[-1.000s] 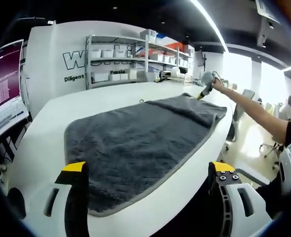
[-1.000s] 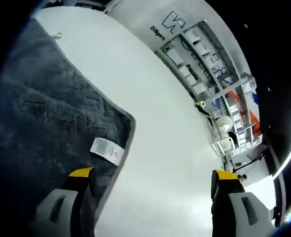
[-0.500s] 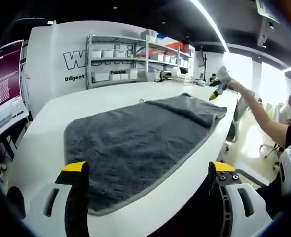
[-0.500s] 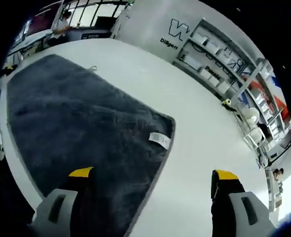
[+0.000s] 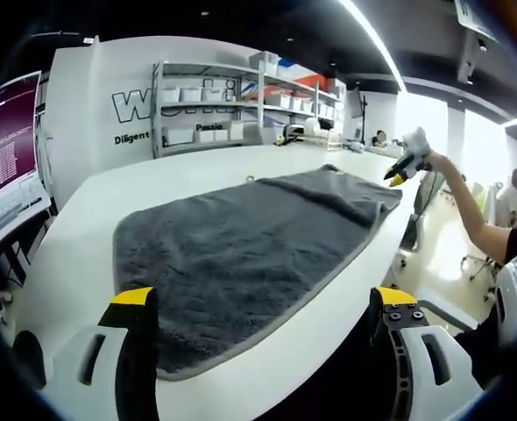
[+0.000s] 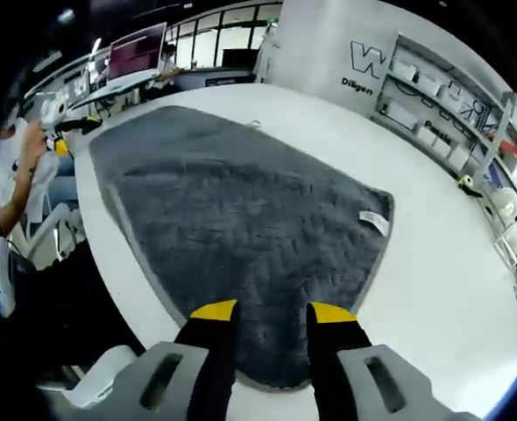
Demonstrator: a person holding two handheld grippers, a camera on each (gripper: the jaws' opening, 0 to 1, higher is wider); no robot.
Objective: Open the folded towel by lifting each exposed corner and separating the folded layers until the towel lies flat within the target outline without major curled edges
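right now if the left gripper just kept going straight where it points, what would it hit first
Most likely the grey towel, spread on the white table ahead of the left gripper; how high the gripper sits above it is unclear.

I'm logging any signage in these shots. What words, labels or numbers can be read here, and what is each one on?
"W", large outlined letter, rest hidden by shelves: on the white wall.
"Diligent": small dark print on the same wall, below the "W"; reads "Diligen" in the right gripper view.
"Passi...": partly hidden behind the shelves.
White tag on the towel: too small to read.
Screen at left: lines of text, too blurred to read.
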